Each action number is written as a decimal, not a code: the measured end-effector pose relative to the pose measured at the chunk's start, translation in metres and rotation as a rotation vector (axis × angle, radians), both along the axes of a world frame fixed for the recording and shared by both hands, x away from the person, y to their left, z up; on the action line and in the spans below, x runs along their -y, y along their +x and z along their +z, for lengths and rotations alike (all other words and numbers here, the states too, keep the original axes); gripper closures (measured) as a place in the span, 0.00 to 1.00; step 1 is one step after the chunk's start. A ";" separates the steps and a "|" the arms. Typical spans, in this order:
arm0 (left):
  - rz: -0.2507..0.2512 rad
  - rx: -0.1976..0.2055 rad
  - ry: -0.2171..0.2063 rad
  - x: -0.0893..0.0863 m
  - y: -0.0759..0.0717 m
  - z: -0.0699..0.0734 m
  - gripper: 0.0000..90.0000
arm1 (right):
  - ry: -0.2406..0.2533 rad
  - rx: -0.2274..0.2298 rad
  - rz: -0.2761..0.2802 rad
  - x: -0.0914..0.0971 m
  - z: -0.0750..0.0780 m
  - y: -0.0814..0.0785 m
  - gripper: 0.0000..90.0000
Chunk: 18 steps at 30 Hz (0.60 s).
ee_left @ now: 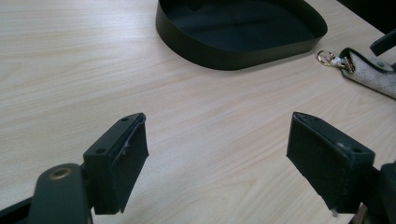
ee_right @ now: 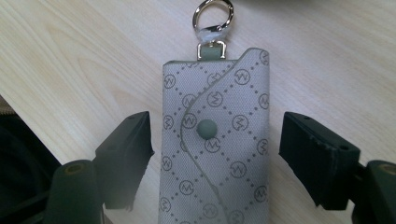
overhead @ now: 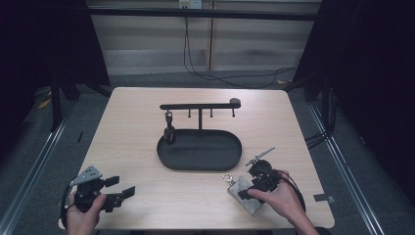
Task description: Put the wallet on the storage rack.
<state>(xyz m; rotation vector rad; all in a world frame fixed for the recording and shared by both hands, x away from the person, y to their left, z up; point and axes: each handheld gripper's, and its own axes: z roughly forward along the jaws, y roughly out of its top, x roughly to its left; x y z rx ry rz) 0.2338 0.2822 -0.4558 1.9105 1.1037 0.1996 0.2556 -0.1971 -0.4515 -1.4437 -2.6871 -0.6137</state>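
Grey key pouch [ee_right: 216, 140] patterned with circled "M" monograms, flat between the right gripper's [ee_right: 215, 158] spread-apart fingers; left gripper [ee_left: 217, 158] likewise agape.

Light wooden table [overhead: 132, 117] on grey floor [overhead: 235, 78]; pale panelled wall [overhead: 147, 39] behind, dark curtains [overhead: 372, 58] flanking, cable [overhead: 195, 63] trailing down.
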 end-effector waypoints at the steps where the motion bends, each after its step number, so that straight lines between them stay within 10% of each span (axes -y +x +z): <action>1: -0.001 -0.003 -0.003 0.000 0.000 0.000 0.22 | -0.013 -0.005 -0.001 -0.001 -0.001 0.000 0.28; 18: -0.008 -0.003 -0.010 0.000 0.002 -0.002 0.22 | -0.122 -0.087 0.051 -0.017 -0.010 0.011 0.28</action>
